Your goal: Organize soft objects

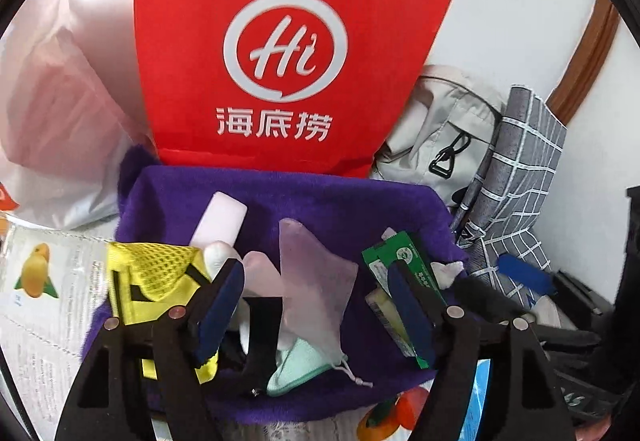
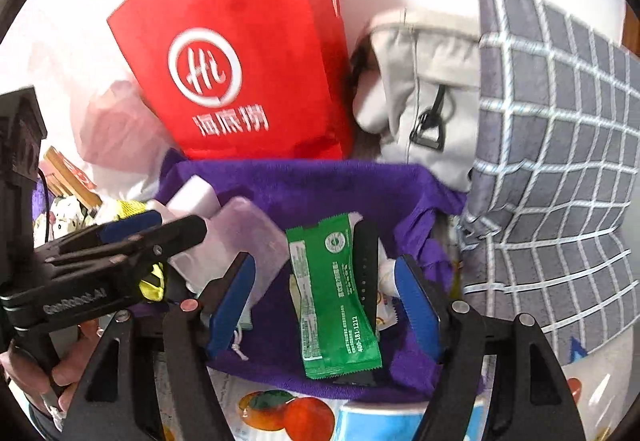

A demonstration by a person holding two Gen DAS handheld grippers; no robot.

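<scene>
Left gripper [image 1: 316,305] fingers spread, translucent pouch [image 1: 316,281] between, untouched. Right gripper [image 2: 326,305] fingers spread, green packet [image 2: 332,293] between, unpinched.

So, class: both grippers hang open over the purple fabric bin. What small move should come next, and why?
Probably lower the right gripper onto the green packet. The packet lies loose on top in the purple bin, right between the open jaws. The left gripper holds nothing either.
</scene>
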